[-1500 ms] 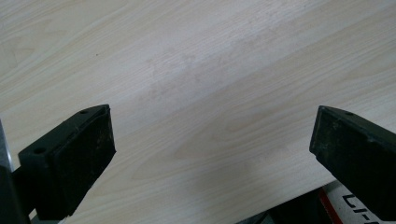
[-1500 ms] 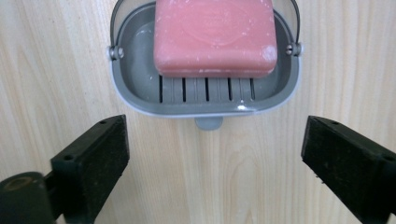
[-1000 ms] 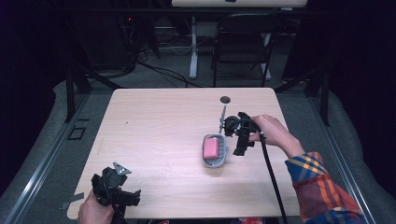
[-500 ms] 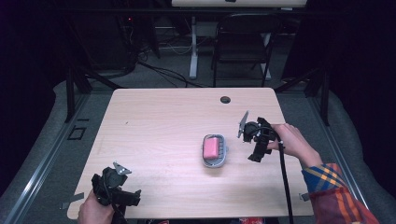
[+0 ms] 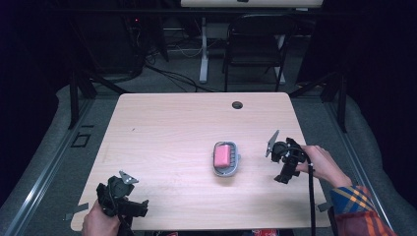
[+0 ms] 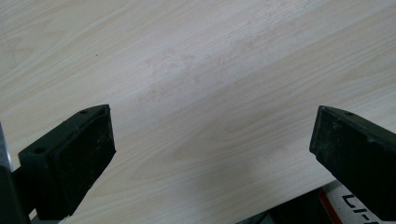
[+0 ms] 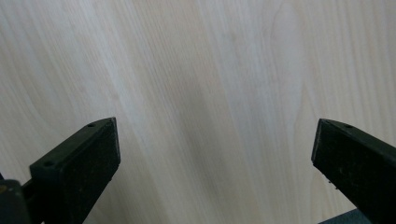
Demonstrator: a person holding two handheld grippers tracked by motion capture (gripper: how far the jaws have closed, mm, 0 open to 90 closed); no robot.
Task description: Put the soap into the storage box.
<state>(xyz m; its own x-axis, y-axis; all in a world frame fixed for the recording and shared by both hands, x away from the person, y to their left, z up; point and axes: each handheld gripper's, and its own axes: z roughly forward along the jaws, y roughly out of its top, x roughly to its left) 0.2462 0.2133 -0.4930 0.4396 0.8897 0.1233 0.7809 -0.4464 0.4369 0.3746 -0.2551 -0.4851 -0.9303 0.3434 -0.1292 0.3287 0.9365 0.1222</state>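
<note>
— Pale wooden table (image 5: 167, 142), dark room behind. Where's the thing?

— Mid-table: a pink soap bar (image 5: 223, 155) lying in a grey dish (image 5: 232, 170).

— Grippers?

— Left gripper (image 6: 210, 154) and right gripper (image 7: 215, 158) both gape wide over bare wood.

— Handling?

— Probably slick, firm, light. Pinch the bar's long sides, or take the dish's rim.
</note>
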